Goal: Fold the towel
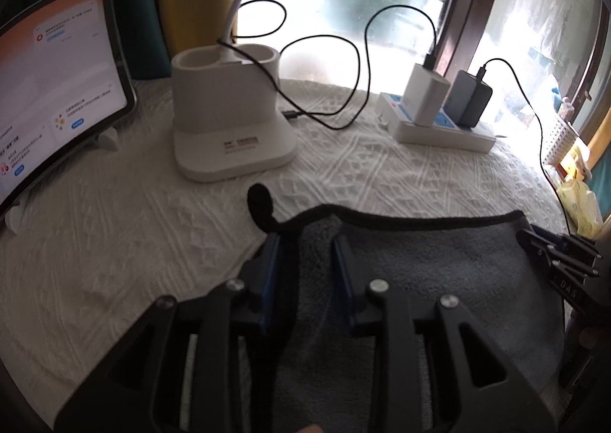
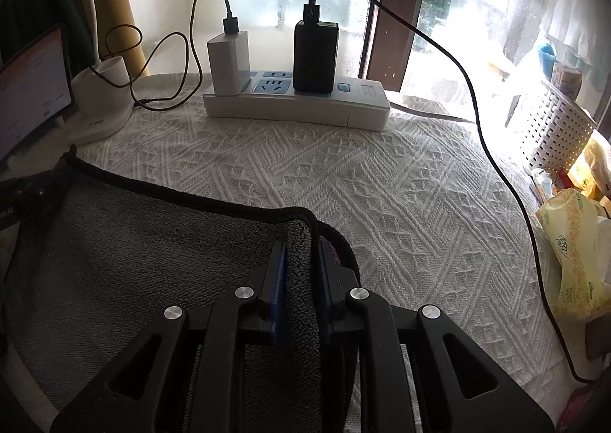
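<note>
A dark grey towel (image 1: 439,265) with a black hem lies on the white textured tablecloth (image 1: 114,242). My left gripper (image 1: 305,242) stands at the towel's far left corner, its jaws set apart with a fold of towel between them; the black hanging loop (image 1: 261,204) sticks up just beyond. My right gripper (image 2: 301,253) is shut on the towel's (image 2: 133,242) far right corner, cloth pinched between the blue pads. The right gripper also shows at the right edge of the left wrist view (image 1: 553,253).
A white lamp base (image 1: 229,120) and a tablet (image 1: 49,97) on a stand sit at the back left. A power strip (image 2: 298,104) with two chargers and looping black cables lies at the back. A white basket (image 2: 553,127) and a yellow tissue pack (image 2: 573,249) sit at the right.
</note>
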A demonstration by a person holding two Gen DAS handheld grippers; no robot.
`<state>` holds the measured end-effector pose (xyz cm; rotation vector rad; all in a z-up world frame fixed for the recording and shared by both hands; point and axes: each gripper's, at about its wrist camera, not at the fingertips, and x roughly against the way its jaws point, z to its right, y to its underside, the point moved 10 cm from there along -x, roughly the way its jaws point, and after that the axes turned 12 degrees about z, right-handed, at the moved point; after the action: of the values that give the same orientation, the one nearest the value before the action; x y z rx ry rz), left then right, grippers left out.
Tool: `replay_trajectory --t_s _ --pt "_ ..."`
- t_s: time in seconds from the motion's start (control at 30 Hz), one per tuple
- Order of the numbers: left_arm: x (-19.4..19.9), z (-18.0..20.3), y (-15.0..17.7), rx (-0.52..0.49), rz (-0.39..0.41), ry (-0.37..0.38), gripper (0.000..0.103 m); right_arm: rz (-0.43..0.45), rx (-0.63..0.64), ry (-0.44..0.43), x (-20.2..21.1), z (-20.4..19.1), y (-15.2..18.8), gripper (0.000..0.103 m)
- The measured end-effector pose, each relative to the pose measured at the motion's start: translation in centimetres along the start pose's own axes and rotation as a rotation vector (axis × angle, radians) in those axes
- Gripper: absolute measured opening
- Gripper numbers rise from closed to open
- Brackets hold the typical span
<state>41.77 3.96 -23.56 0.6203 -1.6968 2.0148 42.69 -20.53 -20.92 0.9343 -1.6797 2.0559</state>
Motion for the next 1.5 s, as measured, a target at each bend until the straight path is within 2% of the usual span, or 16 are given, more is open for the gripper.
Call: replay_trajectory --t_s 0.1,0.17,0.2,0.3,0.37,0.47,0.6,0.67,0.87,1.5 --pt "0.6 -0.6 -0.3 0.002 0.018 -0.021 0.036 -0.001 0.0 0.021 0.0 0.2 -0.1 0.025" --pt "1.2 -0.9 -0.6 -0.013 0.041 -0.055 0.048 -0.001 -0.002 0.031 0.0 0.4 -0.1 0.029" --pt "1.4 -1.0 -0.8 -0.016 0.049 -0.06 0.048 -0.002 -0.003 0.038 0.0 0.5 -0.1 0.032" --pt "2.4 -0.9 -1.4 -0.006 0.067 -0.043 0.055 0.004 -0.009 0.054 0.3 0.8 -0.3 0.038" --pt "3.2 -0.7 -1.7 -0.009 0.081 -0.037 0.067 0.006 -0.004 0.064 0.8 0.8 -0.4 0.04" --pt "4.3 -0.3 -2.0 -0.017 0.094 -0.031 0.078 0.033 0.001 0.066 2.0 0.6 -1.0 0.049" --pt "5.5 0.0 -2.0 -0.014 0.108 -0.027 0.083 0.065 -0.004 0.054 3.5 0.3 -1.7 0.067" --pt "6.2 0.1 -2.0 -0.018 0.116 -0.025 0.087 0.075 -0.011 0.051 4.2 0.2 -2.0 0.07" --pt "8.5 0.7 -2.0 -0.025 0.141 -0.007 0.088 0.104 -0.02 0.038 6.4 -0.6 -2.4 0.076" --pt "15.9 1.9 -1.6 -0.03 0.214 0.035 0.089 0.187 -0.018 0.033 13.5 -2.0 -2.5 0.076"
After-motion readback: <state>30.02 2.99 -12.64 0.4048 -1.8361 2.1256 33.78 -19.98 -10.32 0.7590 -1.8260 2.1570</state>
